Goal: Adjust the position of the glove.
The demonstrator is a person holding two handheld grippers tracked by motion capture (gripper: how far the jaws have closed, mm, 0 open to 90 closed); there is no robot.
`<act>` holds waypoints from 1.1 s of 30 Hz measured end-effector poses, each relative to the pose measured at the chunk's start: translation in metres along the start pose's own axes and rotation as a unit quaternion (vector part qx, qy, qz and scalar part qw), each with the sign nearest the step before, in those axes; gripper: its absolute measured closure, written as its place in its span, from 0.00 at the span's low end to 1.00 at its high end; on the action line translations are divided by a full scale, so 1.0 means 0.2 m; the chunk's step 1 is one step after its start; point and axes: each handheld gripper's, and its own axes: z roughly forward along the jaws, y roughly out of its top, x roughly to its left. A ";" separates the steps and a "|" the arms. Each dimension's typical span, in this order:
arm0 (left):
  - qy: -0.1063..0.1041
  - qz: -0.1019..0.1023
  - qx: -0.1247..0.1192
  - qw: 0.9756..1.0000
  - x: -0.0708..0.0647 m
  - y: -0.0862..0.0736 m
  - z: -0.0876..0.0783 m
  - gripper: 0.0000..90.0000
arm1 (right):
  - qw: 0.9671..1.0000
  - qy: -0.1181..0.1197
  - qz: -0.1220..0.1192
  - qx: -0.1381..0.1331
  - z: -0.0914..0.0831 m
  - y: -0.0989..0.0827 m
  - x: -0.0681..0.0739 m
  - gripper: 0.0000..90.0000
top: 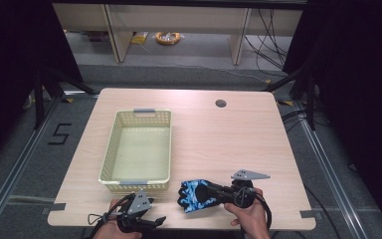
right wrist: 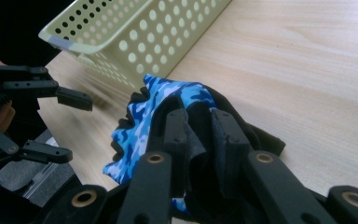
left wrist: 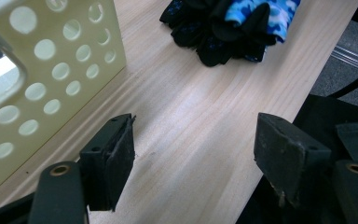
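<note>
A blue camouflage glove with black trim (top: 195,195) lies near the table's front edge, just right of the basket's near corner. My right gripper (top: 214,193) is shut on its cuff end, and black fabric is bunched between the two jaws (right wrist: 198,140). My left gripper (top: 155,220) hovers open at the front edge, left of the glove, with nothing between its jaws (left wrist: 193,154). The glove (left wrist: 233,28) shows ahead of it, and the basket wall (left wrist: 51,79) is close on its left side.
A pale yellow perforated basket (top: 108,157) stands empty on the left half of the wooden table (top: 229,144). A round cable hole (top: 221,103) sits at the far right. Floor and cables lie beyond the table edges.
</note>
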 end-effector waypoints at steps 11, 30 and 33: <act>-0.005 -0.019 -0.004 1.000 -0.02 -0.01 0.02 0.32 | 1.000 -0.011 -0.006 0.017 0.04 -0.02 -0.04 0.85; -0.007 -0.008 -0.005 1.000 -0.02 0.00 0.01 0.32 | 1.000 -0.028 -0.003 -0.001 -0.03 -0.01 -0.09 0.73; -0.007 -0.010 0.002 1.000 -0.02 0.00 0.01 0.32 | 0.999 -0.042 0.000 -0.002 -0.06 -0.02 -0.11 0.73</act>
